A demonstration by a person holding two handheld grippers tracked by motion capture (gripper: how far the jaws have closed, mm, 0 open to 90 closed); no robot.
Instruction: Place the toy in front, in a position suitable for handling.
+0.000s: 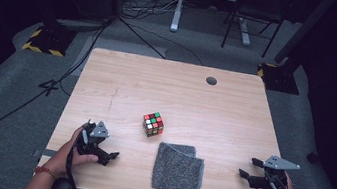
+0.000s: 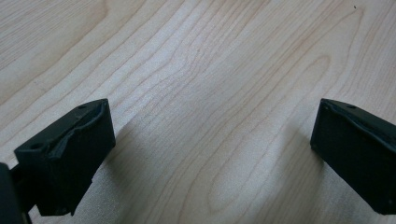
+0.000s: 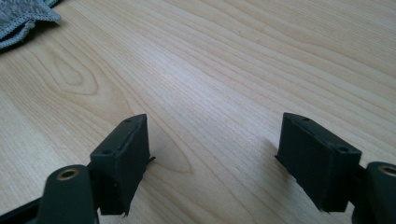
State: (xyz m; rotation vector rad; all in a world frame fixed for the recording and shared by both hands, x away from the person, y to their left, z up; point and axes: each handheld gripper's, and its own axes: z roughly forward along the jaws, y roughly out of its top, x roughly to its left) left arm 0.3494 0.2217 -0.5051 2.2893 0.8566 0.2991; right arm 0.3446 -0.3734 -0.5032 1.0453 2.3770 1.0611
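Note:
A scrambled colour cube (image 1: 153, 124) stands near the middle of the wooden table (image 1: 172, 90). In front of it lies a folded grey cloth (image 1: 179, 171), whose corner (image 3: 23, 18) shows in the right gripper view at top left. My left gripper (image 1: 109, 152) rests low at the table's near left, open, with bare wood between its jaws (image 2: 212, 140). At the near right, my right gripper (image 1: 247, 168) also stands open over bare wood (image 3: 212, 154), its jaws pointing left toward the cloth.
A round cable hole (image 1: 211, 80) sits near the table's far right edge. Beyond the table on the grey floor are cables, a white desk leg (image 1: 178, 5) and a dark chair frame (image 1: 250, 21). Yellow-black striped bases (image 1: 45, 41) stand at both far corners.

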